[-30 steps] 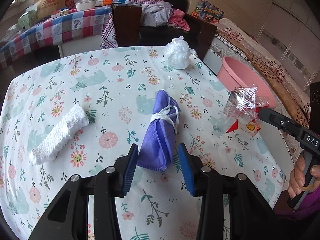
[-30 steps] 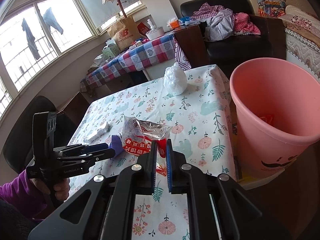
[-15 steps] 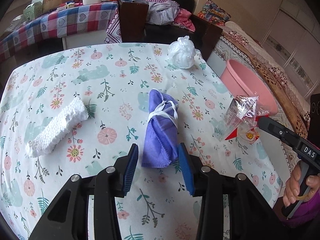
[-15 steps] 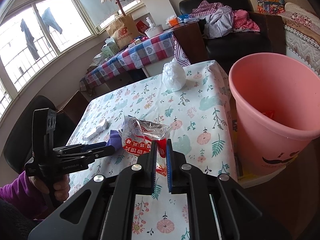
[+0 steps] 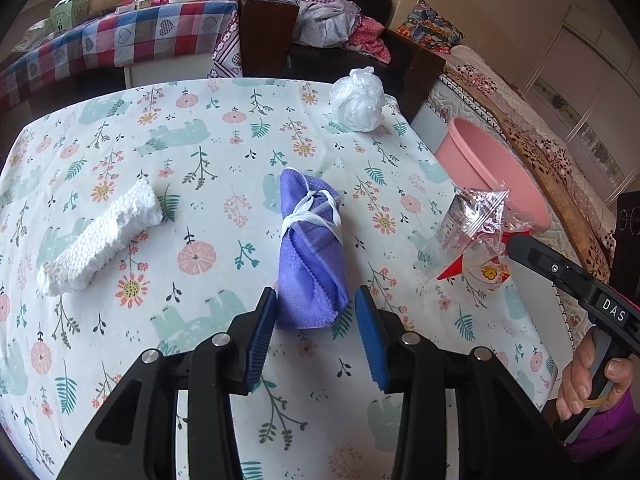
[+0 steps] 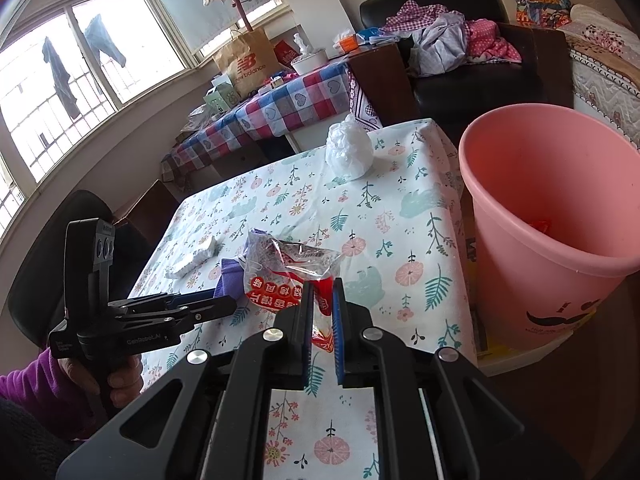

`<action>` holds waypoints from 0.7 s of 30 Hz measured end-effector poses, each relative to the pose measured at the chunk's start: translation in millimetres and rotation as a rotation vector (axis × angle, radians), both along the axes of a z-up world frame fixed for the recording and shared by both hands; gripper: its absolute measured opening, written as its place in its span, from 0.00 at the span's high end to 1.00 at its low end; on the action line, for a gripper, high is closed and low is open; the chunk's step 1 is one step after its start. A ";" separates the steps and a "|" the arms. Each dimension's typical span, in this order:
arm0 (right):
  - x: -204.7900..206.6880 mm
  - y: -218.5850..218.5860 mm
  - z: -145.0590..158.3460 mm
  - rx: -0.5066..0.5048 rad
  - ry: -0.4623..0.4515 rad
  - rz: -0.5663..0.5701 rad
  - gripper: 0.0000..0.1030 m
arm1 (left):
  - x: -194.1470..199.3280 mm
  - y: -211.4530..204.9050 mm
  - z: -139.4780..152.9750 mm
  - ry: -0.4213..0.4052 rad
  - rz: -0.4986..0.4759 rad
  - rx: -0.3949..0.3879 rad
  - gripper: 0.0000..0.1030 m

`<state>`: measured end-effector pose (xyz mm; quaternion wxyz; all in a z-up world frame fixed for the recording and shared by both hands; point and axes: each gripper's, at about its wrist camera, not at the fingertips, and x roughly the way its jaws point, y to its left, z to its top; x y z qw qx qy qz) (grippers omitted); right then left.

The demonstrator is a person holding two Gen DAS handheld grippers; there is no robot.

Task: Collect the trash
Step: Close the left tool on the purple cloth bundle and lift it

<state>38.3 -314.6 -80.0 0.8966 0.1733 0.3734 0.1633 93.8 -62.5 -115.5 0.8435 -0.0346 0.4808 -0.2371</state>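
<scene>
A rolled purple face mask [image 5: 310, 248], tied with its white straps, lies on the floral tablecloth [image 5: 200, 160]. My left gripper [image 5: 316, 308] is open and straddles the mask's near end; a gap shows at the right pad. My right gripper [image 6: 322, 292] is shut on a crinkled clear-and-red snack wrapper [image 6: 280, 276], held above the table's right side. In the left wrist view the wrapper [image 5: 476, 232] hangs from that gripper's tip, near the pink bin [image 5: 492, 160]. The bin [image 6: 560, 208] stands beside the table, with something red inside it.
A knotted white plastic bag [image 5: 358, 100] sits at the table's far right corner. A white foam piece [image 5: 100, 236] lies on the left. A black armchair with clothes [image 6: 460, 48] and a checked side table [image 6: 288, 100] stand behind. A hand in a purple sleeve [image 6: 60, 384] holds the left gripper.
The left wrist view has tilted slightly. Both grippers stay where they were, the left still astride the mask and the right still holding the wrapper.
</scene>
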 end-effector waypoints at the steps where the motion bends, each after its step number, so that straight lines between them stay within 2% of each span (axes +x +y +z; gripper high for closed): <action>1: 0.1 -0.2 -0.3 0.002 0.000 0.000 0.91 | 0.0 -0.3 -0.2 -0.001 0.001 0.002 0.61; 12: -4.8 -5.8 0.1 0.006 -0.011 -0.004 0.91 | 4.0 -1.0 12.3 0.001 0.025 -0.014 0.60; 21: -7.0 -6.2 0.3 0.005 -0.014 0.004 0.91 | 10.1 1.4 -0.6 0.026 0.063 -0.004 0.59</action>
